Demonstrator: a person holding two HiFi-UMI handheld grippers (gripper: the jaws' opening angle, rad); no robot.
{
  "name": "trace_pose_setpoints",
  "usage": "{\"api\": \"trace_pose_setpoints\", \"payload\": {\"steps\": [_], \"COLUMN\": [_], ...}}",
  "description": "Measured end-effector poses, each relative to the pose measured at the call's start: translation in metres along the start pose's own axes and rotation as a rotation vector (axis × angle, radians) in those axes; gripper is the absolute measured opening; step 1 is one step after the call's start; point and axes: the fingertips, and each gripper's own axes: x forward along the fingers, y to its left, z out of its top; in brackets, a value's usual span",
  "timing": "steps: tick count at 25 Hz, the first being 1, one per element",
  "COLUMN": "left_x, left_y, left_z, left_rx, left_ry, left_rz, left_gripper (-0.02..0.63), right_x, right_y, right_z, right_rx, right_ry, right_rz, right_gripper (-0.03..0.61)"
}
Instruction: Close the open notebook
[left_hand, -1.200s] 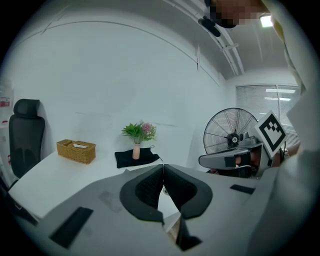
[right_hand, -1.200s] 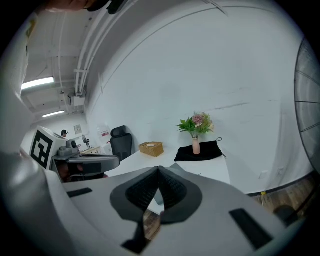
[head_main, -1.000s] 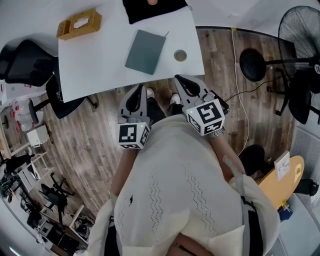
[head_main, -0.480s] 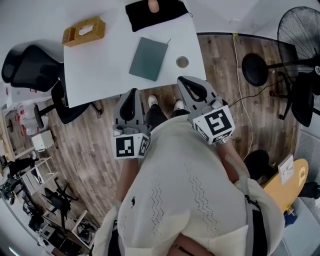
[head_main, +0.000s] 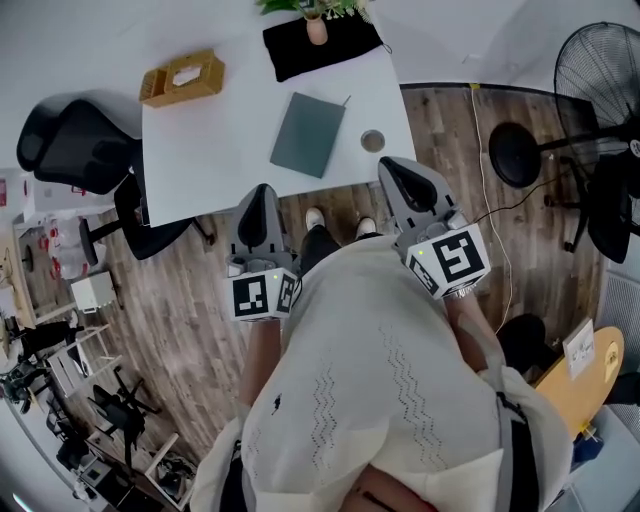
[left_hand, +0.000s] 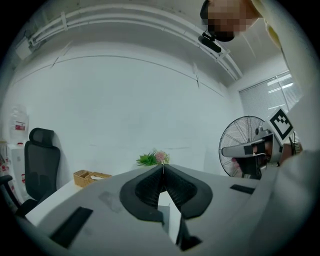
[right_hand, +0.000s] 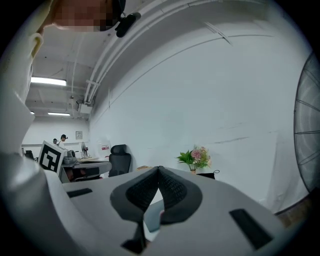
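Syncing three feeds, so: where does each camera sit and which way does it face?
Head view: on the person's head, steeply down at the table and notebook; the sweater, left gripper and right gripper show.
Left gripper view: on that gripper, along its shut jaws toward the wall; the right gripper shows at right.
Right gripper view: on that gripper, along its shut jaws toward the wall; the sweater shows at left.
Shared: both gripper views show the plant.

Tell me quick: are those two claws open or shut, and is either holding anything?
Left claw: closed, holding nothing.
Right claw: closed, holding nothing.
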Motion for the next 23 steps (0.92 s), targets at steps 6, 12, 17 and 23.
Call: {"api": "trace_pose_setpoints", "payload": {"steps": [6, 12, 17, 23], "left_x": [0.001, 0.001, 0.002, 0.004], "left_y": [-0.002, -0.002, -0.002, 0.002], "left_z": [0.001, 0.0, -0.004, -0.009], "left_rx": [0.002, -0.013, -0.033, -0.032], "left_ry": [-0.006, -0.007, 0.002, 0.013], "left_rz": [-0.017, -0.035, -0.043, -0.059], "left_gripper": [0.014, 0.014, 0.014, 0.014], "right_x": [-0.002, -0.002, -0.003, 0.003], "right_y": [0.002, 0.002, 0.0, 0.004], "right_z": [0.001, -0.001, -0.005, -0.007], "right_rx": [0.007, 0.015, 0.019, 0.022], "right_ry": [-0.01, -0.002, 0.01, 0.01], "right_rz": [-0.006, -0.018, -0.024, -0.023], "right_gripper": [0.0, 0.0, 0.0, 0.0]}}
